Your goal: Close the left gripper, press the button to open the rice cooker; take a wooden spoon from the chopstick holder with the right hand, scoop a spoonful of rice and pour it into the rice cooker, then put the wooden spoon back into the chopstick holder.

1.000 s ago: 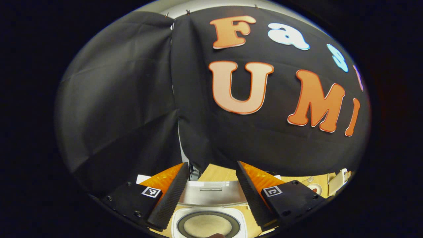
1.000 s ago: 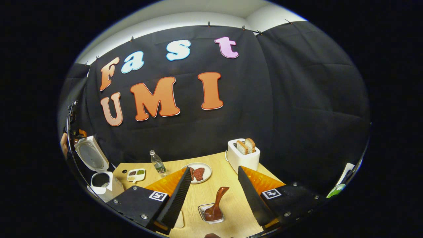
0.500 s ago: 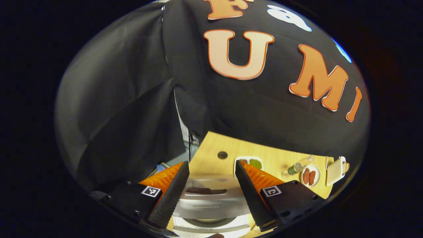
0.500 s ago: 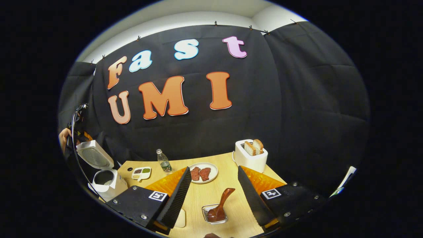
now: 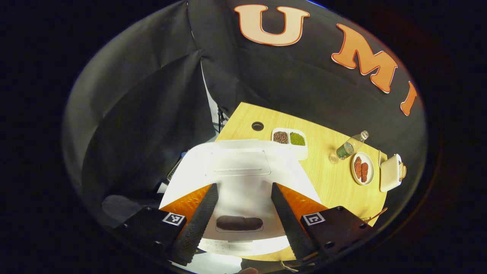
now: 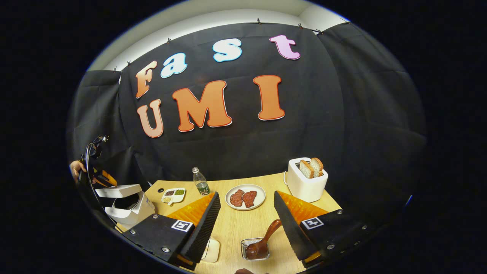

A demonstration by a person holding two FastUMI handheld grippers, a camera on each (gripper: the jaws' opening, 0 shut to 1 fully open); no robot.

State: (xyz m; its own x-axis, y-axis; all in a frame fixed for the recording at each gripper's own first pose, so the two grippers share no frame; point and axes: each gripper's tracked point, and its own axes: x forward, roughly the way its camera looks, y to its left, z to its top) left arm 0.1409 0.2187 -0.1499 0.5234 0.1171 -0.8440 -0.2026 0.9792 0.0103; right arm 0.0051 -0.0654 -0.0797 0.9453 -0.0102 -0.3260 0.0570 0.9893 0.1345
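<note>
The white rice cooker (image 5: 243,179) lies right under my left gripper (image 5: 244,185), whose open fingers straddle the dark button (image 5: 239,223) on the lid's front. In the right gripper view the rice cooker (image 6: 133,207) stands at the table's left end. Its lid (image 6: 118,190) lies almost flat, with a gap above the pot. A hand (image 6: 76,167) holds the left gripper just over the lid. My right gripper (image 6: 246,194) hangs open above the table. Below it the brown wooden spoon (image 6: 266,236) leans in the small metal chopstick holder (image 6: 255,250).
On the wooden table (image 6: 236,228) stand a white toaster (image 6: 306,184) with two bread slices, a plate of meat (image 6: 245,197), a small bottle (image 6: 200,182) and a divided dish of beans (image 6: 173,195). A pale square dish (image 6: 211,249) sits beside the right gripper's left finger.
The rice cooker's lid has swung down from upright to nearly flat. The left gripper view has tipped down onto it. The right gripper has drifted slightly, staying open.
</note>
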